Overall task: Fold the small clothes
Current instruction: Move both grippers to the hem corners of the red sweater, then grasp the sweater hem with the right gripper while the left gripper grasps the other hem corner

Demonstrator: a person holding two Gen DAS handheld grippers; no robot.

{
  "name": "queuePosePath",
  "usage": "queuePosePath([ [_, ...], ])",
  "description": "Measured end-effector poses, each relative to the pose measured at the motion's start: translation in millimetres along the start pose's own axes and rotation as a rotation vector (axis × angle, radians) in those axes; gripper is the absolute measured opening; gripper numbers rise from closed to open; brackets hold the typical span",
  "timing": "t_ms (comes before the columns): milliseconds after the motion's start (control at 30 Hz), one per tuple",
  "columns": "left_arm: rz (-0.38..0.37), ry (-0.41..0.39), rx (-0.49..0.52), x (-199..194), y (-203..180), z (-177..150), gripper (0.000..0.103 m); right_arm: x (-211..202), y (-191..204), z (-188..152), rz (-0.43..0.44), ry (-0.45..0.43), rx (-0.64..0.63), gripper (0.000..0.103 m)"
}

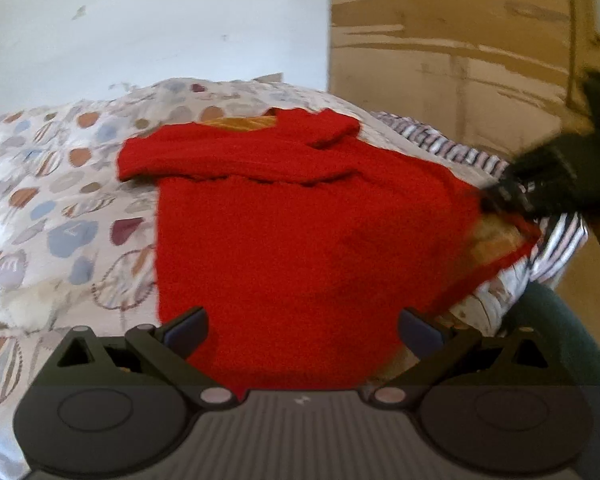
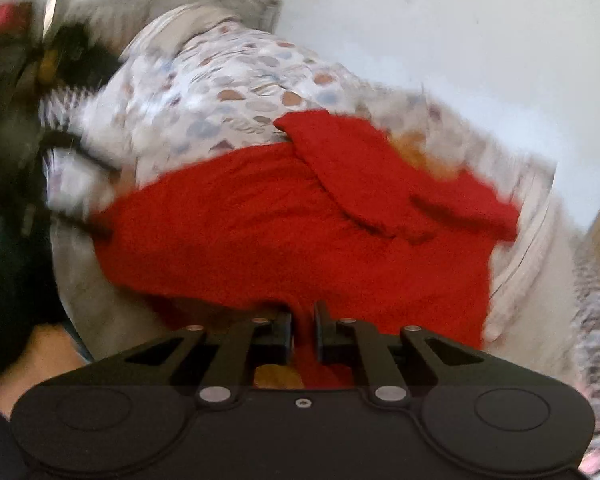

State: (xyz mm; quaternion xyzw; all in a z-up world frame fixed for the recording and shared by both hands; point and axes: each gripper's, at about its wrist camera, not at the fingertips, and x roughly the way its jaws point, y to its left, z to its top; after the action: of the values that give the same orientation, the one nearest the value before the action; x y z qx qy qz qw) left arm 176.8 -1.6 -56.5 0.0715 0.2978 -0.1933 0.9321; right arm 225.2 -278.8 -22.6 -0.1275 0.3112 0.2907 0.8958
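Observation:
A red knitted sweater (image 1: 308, 232) lies spread on a bed with a spotted cover (image 1: 60, 200), its sleeves folded across the chest. My left gripper (image 1: 304, 332) hovers at the sweater's near hem. Its jaws stand wide open and the red knit shows between the fingers (image 1: 188, 330). In the left wrist view my right gripper (image 1: 512, 196) is a dark blur at the sweater's right edge. In the right wrist view my right gripper (image 2: 303, 328) is shut on a pinch of the red sweater (image 2: 284, 232), whose edge is lifted off the cover.
An orange cloth (image 1: 240, 123) peeks out under the sweater's collar. A striped cloth (image 1: 452, 148) lies at the bed's right side. A brown cardboard-like surface (image 1: 460, 40) and a white wall (image 1: 160, 20) stand behind. A dark green object (image 1: 560, 340) sits at the lower right.

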Motion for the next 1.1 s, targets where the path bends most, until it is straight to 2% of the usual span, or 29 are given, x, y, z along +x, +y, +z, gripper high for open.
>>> queuePosePath([
  [67,-0.001,0.016,0.044,6,-9,-3,0.103,2,-15,7,0.059,0.01,0.103,0.011],
  [100,0.004,0.028,0.063,9,-14,-4,0.103,0,-17,8,0.07,-0.001,0.102,0.011],
  [300,-0.012,0.07,0.095,20,-22,-12,0.103,-16,5,-13,0.026,0.025,-0.064,0.023],
  [400,-0.017,0.087,0.083,25,-20,-13,0.103,-19,21,-33,-0.046,0.043,-0.189,0.036],
  [467,-0.021,0.092,0.066,26,-18,-13,0.102,-22,32,-47,-0.086,0.053,-0.259,0.054],
  [533,-0.022,0.094,0.055,27,-15,-12,0.103,-21,41,-60,-0.125,0.056,-0.339,0.065],
  [567,-0.019,0.096,0.051,27,-14,-12,0.103,-20,45,-66,-0.149,0.063,-0.388,0.065],
  [667,-0.012,0.103,0.043,28,-12,-12,0.103,-9,57,-89,-0.261,0.082,-0.554,0.065],
  [733,-0.012,0.107,0.035,28,-11,-11,0.103,-5,61,-97,-0.298,0.054,-0.602,0.066],
  [800,-0.012,0.107,0.031,27,-10,-10,0.103,-2,63,-99,-0.307,0.037,-0.597,0.061],
  [833,-0.012,0.107,0.032,27,-10,-10,0.103,-2,62,-98,-0.29,0.04,-0.59,0.05],
  [867,-0.011,0.107,0.036,26,-10,-10,0.103,-2,61,-97,-0.272,0.048,-0.582,0.046],
  [1000,0.0,0.106,0.053,25,-12,-11,0.103,-6,49,-89,-0.23,0.057,-0.525,0.044],
  [1067,0.002,0.107,0.049,25,-11,-11,0.103,-8,44,-82,-0.257,0.042,-0.487,0.027],
  [1100,0.002,0.106,0.044,25,-11,-11,0.103,-11,43,-79,-0.278,0.032,-0.48,0.027],
])
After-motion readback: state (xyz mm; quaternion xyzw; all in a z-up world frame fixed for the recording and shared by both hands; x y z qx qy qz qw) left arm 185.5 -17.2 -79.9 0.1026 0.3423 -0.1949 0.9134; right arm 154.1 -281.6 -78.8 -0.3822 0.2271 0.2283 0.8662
